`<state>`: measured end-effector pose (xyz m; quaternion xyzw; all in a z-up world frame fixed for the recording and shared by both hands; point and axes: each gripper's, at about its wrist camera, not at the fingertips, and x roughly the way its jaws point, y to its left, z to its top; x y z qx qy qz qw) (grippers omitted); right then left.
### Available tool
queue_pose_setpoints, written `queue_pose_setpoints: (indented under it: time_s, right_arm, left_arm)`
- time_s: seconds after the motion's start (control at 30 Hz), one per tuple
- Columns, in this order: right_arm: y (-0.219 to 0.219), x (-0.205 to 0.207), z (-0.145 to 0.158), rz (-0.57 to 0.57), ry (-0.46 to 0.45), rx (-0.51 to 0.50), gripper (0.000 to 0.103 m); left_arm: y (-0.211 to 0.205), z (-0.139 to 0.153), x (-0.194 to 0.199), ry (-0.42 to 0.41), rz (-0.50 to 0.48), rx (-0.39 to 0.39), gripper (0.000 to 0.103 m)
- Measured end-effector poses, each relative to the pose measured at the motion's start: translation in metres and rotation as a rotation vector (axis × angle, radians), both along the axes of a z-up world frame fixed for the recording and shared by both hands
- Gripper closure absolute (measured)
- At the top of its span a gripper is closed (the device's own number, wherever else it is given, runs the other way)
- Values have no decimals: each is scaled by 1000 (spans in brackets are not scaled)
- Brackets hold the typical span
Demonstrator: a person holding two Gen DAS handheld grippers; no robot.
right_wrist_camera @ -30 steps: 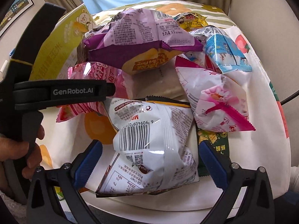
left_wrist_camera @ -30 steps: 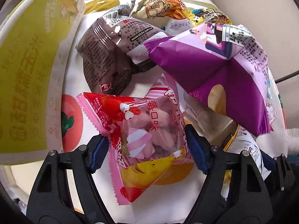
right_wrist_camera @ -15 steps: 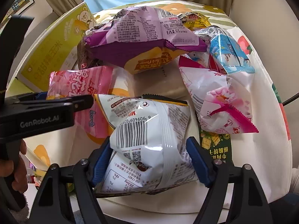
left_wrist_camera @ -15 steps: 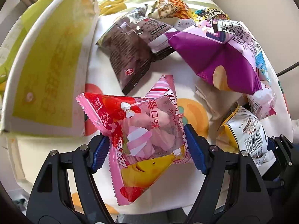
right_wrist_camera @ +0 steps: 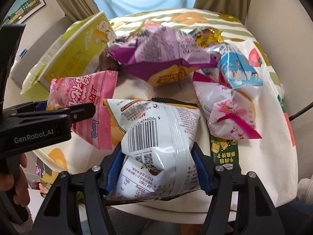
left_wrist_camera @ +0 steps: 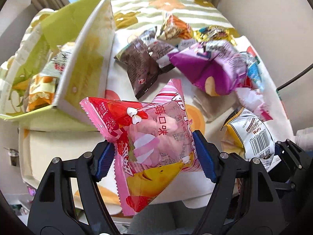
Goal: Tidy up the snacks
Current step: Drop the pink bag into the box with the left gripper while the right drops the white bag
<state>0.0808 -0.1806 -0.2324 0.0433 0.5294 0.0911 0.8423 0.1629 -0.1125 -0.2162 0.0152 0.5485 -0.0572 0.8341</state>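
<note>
My left gripper [left_wrist_camera: 153, 152] is shut on a pink strawberry marshmallow bag [left_wrist_camera: 156, 137] and holds it in the air above the table, near the open yellow-green carton [left_wrist_camera: 84, 68]. In the right wrist view the same pink bag [right_wrist_camera: 86, 98] hangs at the left in the left gripper's black fingers [right_wrist_camera: 84, 111]. My right gripper [right_wrist_camera: 158, 166] has its jaws closing. Both blue pads press the sides of a white chip bag with a barcode [right_wrist_camera: 156, 129]. That white bag [left_wrist_camera: 252, 135] also shows at the lower right of the left wrist view.
Loose snacks lie on the fruit-print tablecloth [right_wrist_camera: 273, 117]: a purple bag [right_wrist_camera: 162, 54], a brown bag [left_wrist_camera: 142, 66], a blue-and-white bag [right_wrist_camera: 238, 72], a pink-and-white pouch [right_wrist_camera: 225, 105] and a green cracker pack [right_wrist_camera: 225, 152]. The carton holds a few packets [left_wrist_camera: 43, 84]. A hand [right_wrist_camera: 17, 186] grips the left tool.
The left gripper has risen with the pink bag, bringing the carton's inside into view. The right jaws have gone from wide open to squeezing the white bag.
</note>
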Motion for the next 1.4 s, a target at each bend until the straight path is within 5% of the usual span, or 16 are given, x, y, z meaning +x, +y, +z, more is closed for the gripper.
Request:
queue_pose_setpoints:
  time_s: [0.43,0.77,1.1,1.4]
  right_arm:
    - [-2,-9,68,59,-134,14,42]
    - [32,24,132,159,-283,7,42]
    - [109,94,160,242,-341,40,42]
    - [191,172,151,238,-302,57,42]
  left_arm:
    - [17,86,-35,-191,81,-52,31]
    - [77,139,-24,-299,193,-88,31]
    - [170,159,36,-324,253,-67,31]
    - [248,135,126,-238,236,-76,31]
